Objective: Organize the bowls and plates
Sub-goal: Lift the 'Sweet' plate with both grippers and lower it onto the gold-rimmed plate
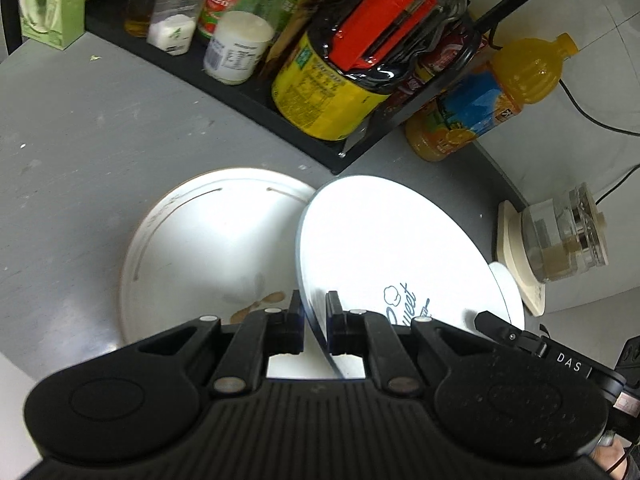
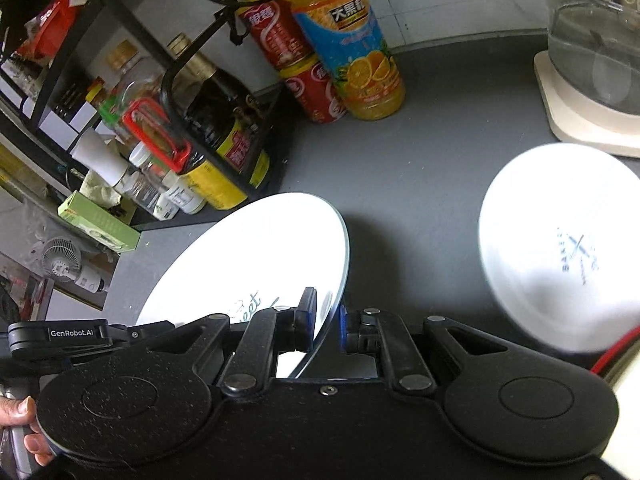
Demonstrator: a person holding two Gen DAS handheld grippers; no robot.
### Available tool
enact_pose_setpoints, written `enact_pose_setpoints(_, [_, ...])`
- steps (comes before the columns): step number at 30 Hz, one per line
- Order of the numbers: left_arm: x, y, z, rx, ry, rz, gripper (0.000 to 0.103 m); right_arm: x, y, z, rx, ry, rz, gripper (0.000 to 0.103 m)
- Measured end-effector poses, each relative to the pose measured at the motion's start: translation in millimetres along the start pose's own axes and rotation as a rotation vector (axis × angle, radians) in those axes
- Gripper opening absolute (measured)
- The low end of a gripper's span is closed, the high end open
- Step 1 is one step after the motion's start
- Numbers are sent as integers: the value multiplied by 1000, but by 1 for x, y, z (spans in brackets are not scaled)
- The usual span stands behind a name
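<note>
Above tabletop [image 1: 80, 128], both grippers [image 1: 314, 320] [image 2: 326, 322] jaws pinching tilted plate [image 1: 384, 240] rim; may slip onto plate at 9 o'clock [image 1: 192, 248]

"GenRobot.AI" marks the left gripper's [image 2: 120, 330] housing; "DAS" marks the right gripper [image 1: 496, 322]. A white plate [image 1: 400, 240] carries blue script reading "Sweet." The orange juice bottle [image 2: 352, 40] label shows "大果粒."

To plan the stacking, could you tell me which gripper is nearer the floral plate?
Left. The left gripper clamps the lettered plate right by the floral plate; the right gripper holds that plate's opposite edge, farther off.
</note>
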State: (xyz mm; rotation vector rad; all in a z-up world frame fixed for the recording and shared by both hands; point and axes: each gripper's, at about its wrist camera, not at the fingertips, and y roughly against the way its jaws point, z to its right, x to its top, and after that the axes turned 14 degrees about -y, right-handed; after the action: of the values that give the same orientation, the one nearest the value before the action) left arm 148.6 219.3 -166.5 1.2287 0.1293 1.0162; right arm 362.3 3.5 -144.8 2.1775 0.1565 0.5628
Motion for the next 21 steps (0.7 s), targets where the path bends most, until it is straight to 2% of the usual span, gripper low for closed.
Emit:
enact_pose_setpoints(11, [-18,13,-17,-10,-8,4,8,-29,5,-8,-2,18,28,11])
enact_pose_setpoints(21, [-30,14,-30,0,15,-8,8,-39,-1,-16,-9,31,33,11])
